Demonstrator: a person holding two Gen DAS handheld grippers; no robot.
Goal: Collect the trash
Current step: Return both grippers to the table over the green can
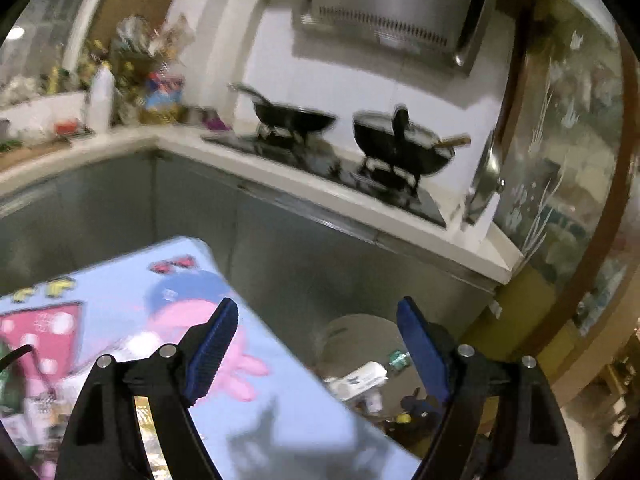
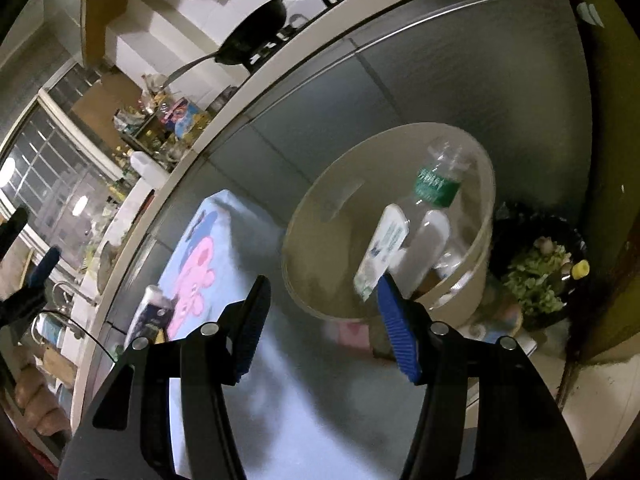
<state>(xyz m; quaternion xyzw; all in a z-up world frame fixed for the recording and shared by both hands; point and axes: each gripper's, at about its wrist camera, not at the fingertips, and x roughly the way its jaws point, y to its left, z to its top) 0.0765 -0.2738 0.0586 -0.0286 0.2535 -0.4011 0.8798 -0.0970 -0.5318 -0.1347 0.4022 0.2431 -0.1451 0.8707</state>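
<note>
light-blue table point(image 2: 304, 408) with pink cartoon pig, green-labelled bottle point(image 2: 438, 184)

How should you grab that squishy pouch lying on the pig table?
Take the pouch across its narrow middle, coming down from above with the right gripper. It seems to lie flat and lengthwise near the far edge of the table, so its long sides look free; the picture is blurry, though.

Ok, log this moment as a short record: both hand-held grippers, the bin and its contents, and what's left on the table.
left hand-held gripper: open, empty
right hand-held gripper: open, empty, near the bin
bin: round, beige, beside the table
bin contents: clear bottle with green label, white containers
table: light blue cartoon cover
left on table: dark-labelled bottle, lying at far edge
</note>
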